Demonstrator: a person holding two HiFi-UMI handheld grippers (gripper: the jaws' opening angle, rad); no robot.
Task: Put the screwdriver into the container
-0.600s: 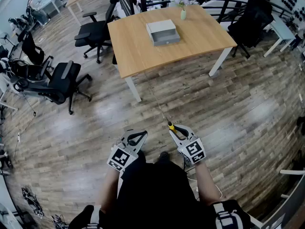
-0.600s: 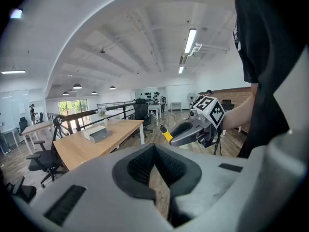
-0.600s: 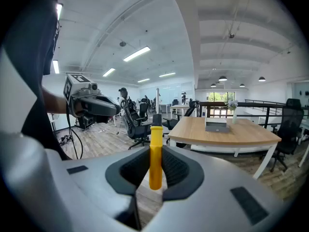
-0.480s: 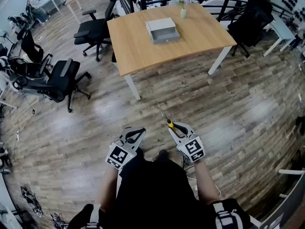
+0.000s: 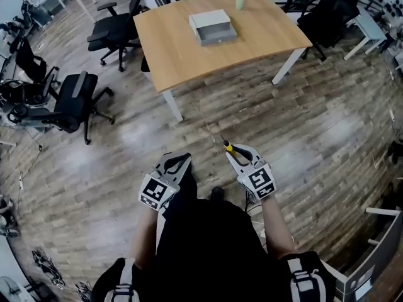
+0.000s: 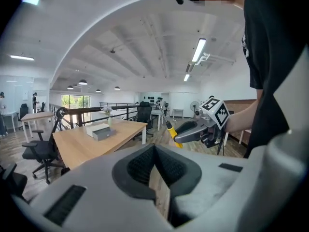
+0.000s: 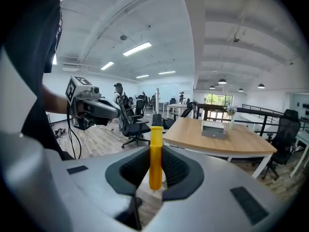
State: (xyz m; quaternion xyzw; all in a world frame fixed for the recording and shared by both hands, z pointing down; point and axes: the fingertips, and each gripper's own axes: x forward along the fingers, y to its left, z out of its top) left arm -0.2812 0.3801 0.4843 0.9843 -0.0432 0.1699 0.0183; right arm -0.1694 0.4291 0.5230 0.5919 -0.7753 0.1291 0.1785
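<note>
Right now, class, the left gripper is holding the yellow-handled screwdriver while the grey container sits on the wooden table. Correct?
No. The right gripper holds the screwdriver, as the right gripper view shows; the left gripper holds nothing. The container does sit on the table.

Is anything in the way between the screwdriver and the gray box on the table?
Nothing visible. The right tongs hold the screwdriver, and only bare floor lies between it and the table with the container.
</note>
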